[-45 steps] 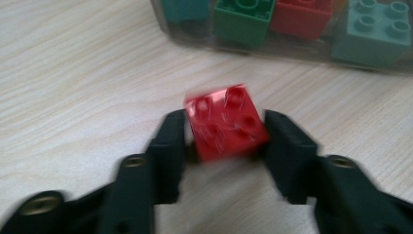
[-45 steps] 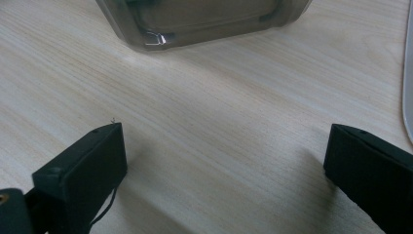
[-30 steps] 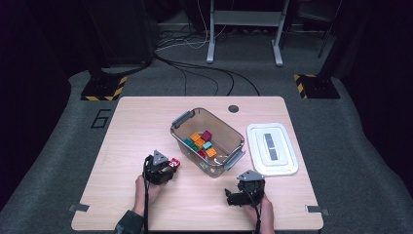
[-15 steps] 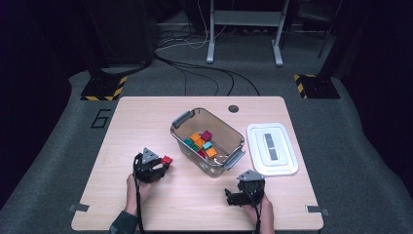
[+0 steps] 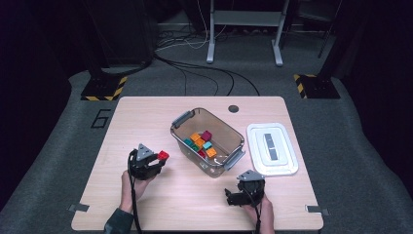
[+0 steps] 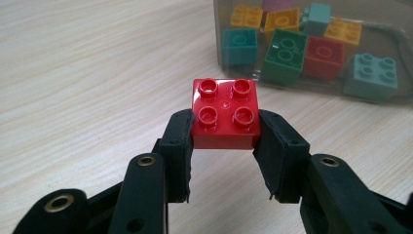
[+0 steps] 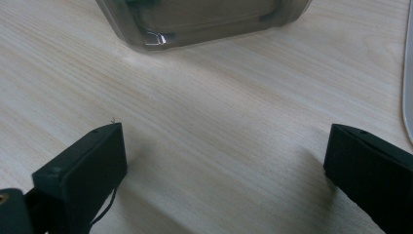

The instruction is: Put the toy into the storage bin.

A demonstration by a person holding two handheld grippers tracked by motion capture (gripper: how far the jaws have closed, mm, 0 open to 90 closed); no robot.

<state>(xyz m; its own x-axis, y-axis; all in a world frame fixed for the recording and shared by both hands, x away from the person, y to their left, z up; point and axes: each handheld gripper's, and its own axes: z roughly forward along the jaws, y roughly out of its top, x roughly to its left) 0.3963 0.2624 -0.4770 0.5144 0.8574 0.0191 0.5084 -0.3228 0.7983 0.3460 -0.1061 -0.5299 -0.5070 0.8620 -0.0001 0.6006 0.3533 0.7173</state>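
One red brick [image 6: 224, 113], one clear bin [image 5: 181, 127], one white lid [image 5: 287, 165], two claws, one table [image 5: 146, 112].

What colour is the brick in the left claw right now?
Red. The brick, a four-stud square, sits clamped in the left claw; the left gripper view shows it best.

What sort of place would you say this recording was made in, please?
Probably a lab or studio set up for recording: a lone wooden table on grey carpet, cables trailing across the floor, hazard-striped stand bases, and dark surroundings.

A large dark "6" on the grey floor mat [image 5: 58, 146], left of the table [image 5: 146, 112].
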